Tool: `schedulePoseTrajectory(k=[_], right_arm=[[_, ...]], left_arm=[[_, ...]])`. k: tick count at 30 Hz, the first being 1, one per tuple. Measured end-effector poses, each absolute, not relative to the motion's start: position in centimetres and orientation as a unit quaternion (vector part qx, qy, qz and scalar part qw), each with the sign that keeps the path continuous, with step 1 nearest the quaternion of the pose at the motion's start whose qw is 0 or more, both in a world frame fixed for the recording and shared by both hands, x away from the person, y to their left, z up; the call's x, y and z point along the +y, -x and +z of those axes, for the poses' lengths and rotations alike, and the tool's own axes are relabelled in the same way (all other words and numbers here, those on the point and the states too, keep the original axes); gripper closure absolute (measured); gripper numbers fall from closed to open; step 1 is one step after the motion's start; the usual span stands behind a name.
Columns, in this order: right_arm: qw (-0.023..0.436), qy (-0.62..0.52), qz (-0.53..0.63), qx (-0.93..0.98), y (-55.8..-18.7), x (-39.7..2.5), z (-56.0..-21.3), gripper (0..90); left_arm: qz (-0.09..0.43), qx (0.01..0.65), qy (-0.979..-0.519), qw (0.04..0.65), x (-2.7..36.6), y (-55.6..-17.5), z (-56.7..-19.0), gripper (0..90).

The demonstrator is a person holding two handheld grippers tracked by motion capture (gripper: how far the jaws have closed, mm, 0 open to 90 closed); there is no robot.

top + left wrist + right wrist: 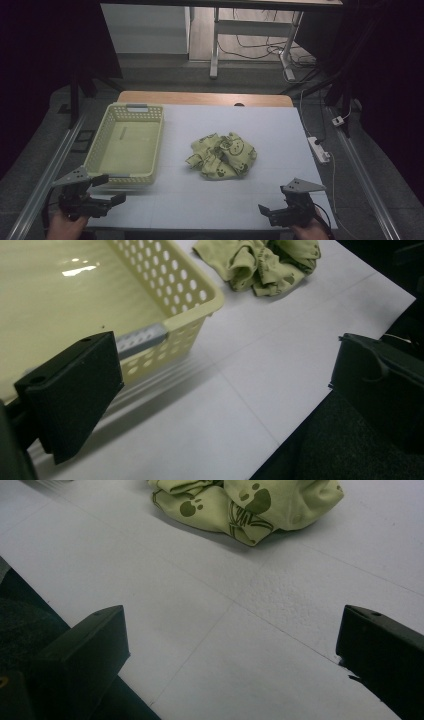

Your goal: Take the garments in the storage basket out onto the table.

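Low, left gripper (109,190) near basket (125,145), fingers apart

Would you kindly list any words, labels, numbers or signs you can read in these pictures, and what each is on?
None can be read.
The crumpled green cloth bears dark paw prints and line drawings, but no legible lettering.
The basket has a grey tab on its near rim, which looks blank.

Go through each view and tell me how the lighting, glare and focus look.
High view: dim overall, dark at the edges, the crumpled cloth and basket soft but legible. Left gripper view: bright glare spots on the basket floor, near jaws blurred. Right gripper view: even light, the cloth casting a soft shadow on the table, jaws out of focus.
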State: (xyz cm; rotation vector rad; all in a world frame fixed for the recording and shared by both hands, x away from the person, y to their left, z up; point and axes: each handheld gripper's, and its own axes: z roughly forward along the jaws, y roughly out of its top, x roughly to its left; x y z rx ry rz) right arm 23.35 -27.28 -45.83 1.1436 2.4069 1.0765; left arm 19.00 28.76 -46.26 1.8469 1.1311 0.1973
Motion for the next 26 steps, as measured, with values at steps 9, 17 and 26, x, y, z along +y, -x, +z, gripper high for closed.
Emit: schedulePoseTrajectory(k=[9, 17, 26], right_arm=[[0.134, -0.396, 0.369, 0.830, -23.3, -27.3, -45.8, 0.1], [0.136, -0.399, 0.367, 0.829, -23.2, -27.4, -45.9, 0.1], [0.140, -0.400, 0.363, 0.830, -23.2, -27.3, -45.9, 0.2]], left_arm=[[0.103, 0.472, -0.750, 0.452, 30.0, -17.3, -47.0, 0.1], [0.118, 0.494, -0.757, 0.412, 30.7, -16.6, -47.6, 0.1], [0.118, 0.508, -0.754, 0.399, 31.2, -16.1, -47.6, 0.1]])
